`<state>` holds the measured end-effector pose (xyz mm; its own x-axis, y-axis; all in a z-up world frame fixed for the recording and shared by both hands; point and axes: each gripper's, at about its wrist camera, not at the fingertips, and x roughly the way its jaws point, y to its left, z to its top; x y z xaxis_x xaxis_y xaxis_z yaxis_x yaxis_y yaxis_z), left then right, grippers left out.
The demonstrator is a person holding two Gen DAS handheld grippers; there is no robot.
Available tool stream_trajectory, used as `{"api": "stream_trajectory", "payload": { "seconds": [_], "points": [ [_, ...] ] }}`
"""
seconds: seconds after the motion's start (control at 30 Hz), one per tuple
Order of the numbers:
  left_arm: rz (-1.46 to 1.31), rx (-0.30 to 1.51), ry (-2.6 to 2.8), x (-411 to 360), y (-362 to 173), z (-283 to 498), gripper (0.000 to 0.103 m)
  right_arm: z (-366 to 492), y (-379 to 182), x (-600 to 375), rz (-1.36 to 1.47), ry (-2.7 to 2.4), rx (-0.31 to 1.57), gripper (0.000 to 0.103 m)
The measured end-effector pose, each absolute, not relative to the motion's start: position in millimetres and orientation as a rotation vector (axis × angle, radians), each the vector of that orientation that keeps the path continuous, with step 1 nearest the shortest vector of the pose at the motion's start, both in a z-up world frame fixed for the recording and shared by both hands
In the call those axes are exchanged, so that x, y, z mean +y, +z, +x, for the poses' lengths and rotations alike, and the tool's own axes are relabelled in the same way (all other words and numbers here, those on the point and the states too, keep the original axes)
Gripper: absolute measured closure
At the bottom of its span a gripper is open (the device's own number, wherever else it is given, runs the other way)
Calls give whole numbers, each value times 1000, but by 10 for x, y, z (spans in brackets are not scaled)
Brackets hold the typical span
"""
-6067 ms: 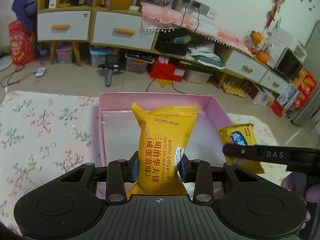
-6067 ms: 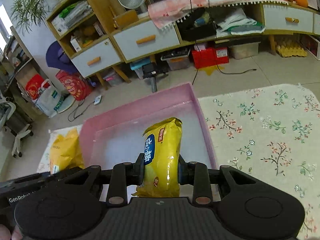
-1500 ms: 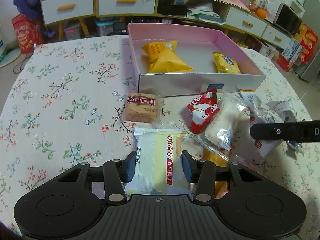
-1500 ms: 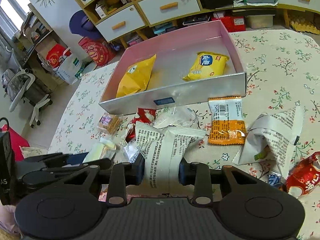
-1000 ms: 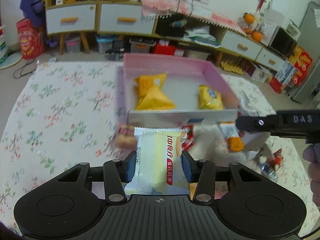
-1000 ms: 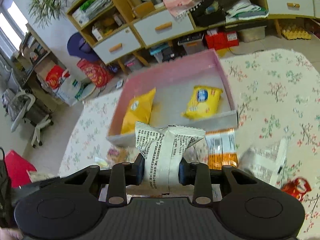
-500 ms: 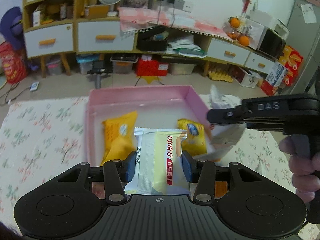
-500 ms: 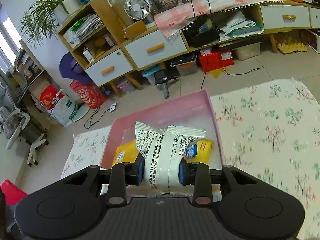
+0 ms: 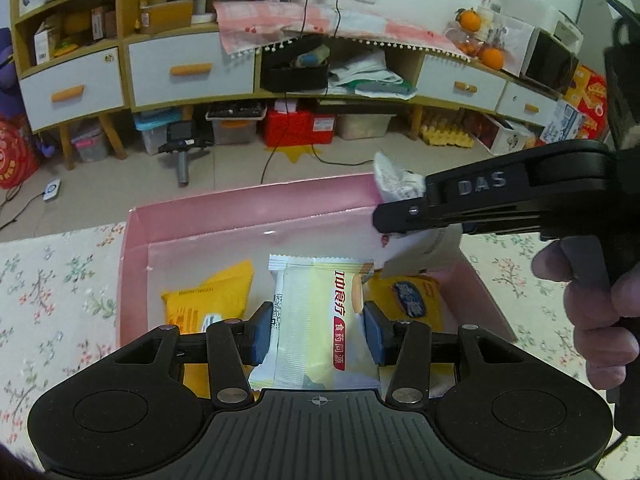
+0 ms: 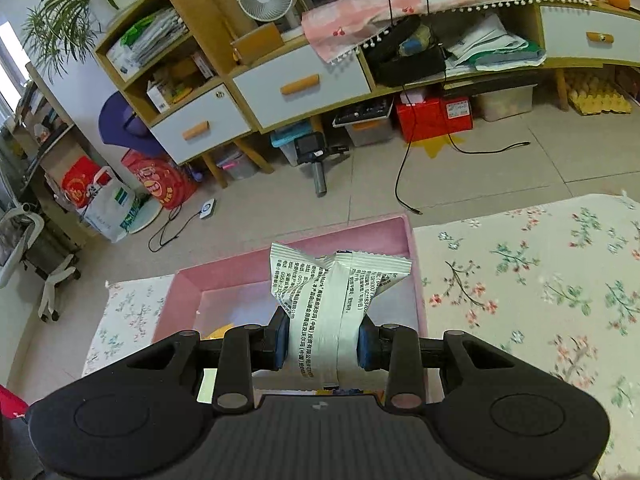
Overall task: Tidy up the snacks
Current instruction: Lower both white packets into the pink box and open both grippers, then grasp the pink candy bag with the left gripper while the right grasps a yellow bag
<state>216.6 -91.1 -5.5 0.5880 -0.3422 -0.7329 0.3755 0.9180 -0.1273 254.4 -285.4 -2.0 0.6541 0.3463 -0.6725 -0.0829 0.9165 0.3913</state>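
Note:
My left gripper [image 9: 318,330] is shut on a pale yellow-and-white snack packet [image 9: 320,320] and holds it over the middle of the pink box [image 9: 248,212]. Two yellow snack packs lie in the box, one at the left [image 9: 212,300] and one at the right [image 9: 412,300]. My right gripper [image 10: 322,340] is shut on a white printed snack bag [image 10: 332,312] and holds it above the box's right part [image 10: 412,264]. In the left wrist view the right gripper [image 9: 396,220] reaches in from the right with the white bag [image 9: 394,182] over the box's far right corner.
The box sits on a floral tablecloth [image 9: 52,292], which also spreads to the right [image 10: 540,280]. Beyond the table edge is tiled floor [image 10: 480,168], with a cabinet of drawers [image 9: 188,68] and storage bins behind.
Both grippers have carried their packets from the table's snack pile up and forward over the pink box. The right gripper has moved further over the box's far right side.

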Motion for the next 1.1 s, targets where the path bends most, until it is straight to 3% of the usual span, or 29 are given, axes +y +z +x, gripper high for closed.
{"api": "stream_trajectory", "payload": {
  "seconds": [0.43, 0.5, 0.57, 0.63, 0.77, 1.1],
  "points": [
    [97, 849, -407, -977, -234, 2304, 57, 2780, -111, -2760, 242, 226, 862, 98],
    [103, 847, -409, -985, -223, 2300, 55, 2788, -107, -2771, 245, 222, 865, 93],
    [106, 836, -414, -983, -193, 2270, 44, 2766, -85, -2806, 259, 206, 861, 77],
    [101, 823, -417, -975, -149, 2226, 35, 2749, -47, -2851, 287, 203, 854, 70],
    [95, 822, -423, -963, -64, 2157, 30, 2657, 85, -2911, 314, 196, 828, 57],
    [86, 809, -416, -817, 167, 1786, 19, 2268, 347, -2910, 323, 184, 788, 41]
  ]
}}
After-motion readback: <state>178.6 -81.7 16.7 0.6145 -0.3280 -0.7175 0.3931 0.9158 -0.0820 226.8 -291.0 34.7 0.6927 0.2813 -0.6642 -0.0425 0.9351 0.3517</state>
